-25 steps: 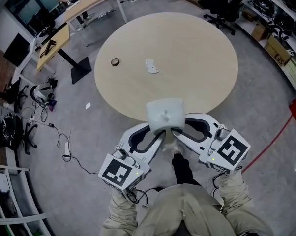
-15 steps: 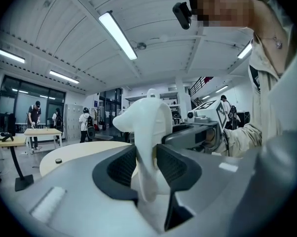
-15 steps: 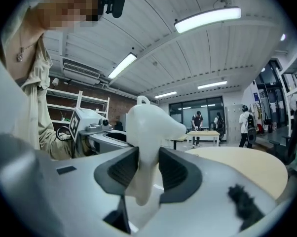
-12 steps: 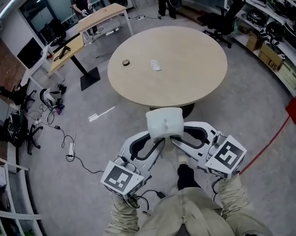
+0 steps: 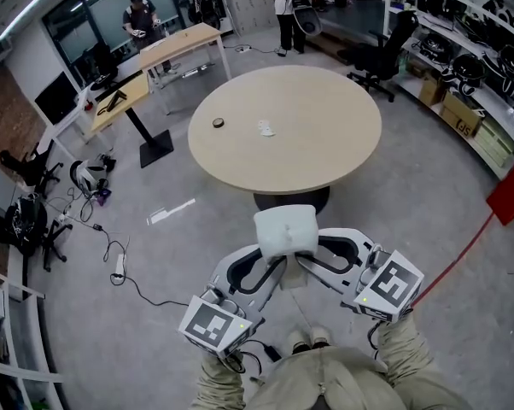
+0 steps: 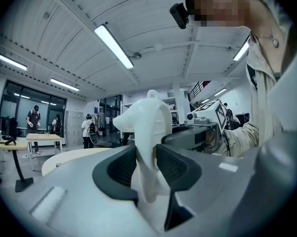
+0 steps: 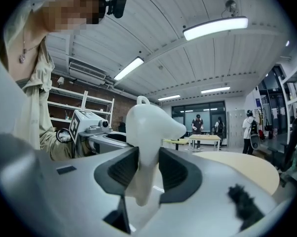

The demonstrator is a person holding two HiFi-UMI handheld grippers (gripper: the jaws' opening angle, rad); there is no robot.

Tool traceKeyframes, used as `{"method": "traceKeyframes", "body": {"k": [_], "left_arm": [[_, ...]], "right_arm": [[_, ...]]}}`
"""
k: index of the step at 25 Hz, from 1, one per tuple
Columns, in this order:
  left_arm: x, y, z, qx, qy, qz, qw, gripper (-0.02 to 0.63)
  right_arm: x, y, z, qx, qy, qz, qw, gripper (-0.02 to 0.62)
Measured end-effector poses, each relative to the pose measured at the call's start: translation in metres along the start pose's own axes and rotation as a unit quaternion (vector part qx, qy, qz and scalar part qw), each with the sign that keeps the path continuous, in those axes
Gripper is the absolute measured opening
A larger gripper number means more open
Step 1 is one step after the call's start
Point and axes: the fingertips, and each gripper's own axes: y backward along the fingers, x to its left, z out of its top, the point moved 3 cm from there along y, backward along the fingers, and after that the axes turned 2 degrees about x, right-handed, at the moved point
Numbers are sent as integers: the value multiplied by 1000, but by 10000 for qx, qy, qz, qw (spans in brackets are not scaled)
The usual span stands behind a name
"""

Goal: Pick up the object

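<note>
Object (image 5: 285, 229): white, rounded lump, small loop on top. Held in the air, off the table (image 5: 325, 156), at the table's 6 o'clock, over grey floor.

Left gripper (image 5: 272, 254): comes in from 7 o'clock of the object. In the left gripper view both dark pads of the left gripper (image 6: 146, 167) press the object's (image 6: 148, 125) thin lower part, so it is pinching the object.

Right gripper (image 5: 303, 253): comes in from 4 o'clock. In the right gripper view the right gripper (image 7: 148, 169) has the object (image 7: 151, 125) pinched the same way, pads against both sides.

Table top: dark ring (image 5: 218, 123) near the 10 o'clock edge. Small white piece (image 5: 265, 128) near it, at its 3 o'clock, not touching.
</note>
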Motion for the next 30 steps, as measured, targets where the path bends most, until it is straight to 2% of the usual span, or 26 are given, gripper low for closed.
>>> {"method": "traceKeyframes", "body": {"k": [14, 26, 30], "left_arm": [[-39, -14, 13, -11, -92, -78, 9999, 137], [-31, -7, 13, -31, -96, -25, 9999, 137], [-28, -9, 15, -93, -205, -58, 9997, 136]], "right_arm": [[1, 44, 4, -86, 69, -64, 9999, 132], [4, 34, 7, -135, 84, 3, 9999, 132], [1, 33, 10, -159, 89, 9, 9998, 132]]}}
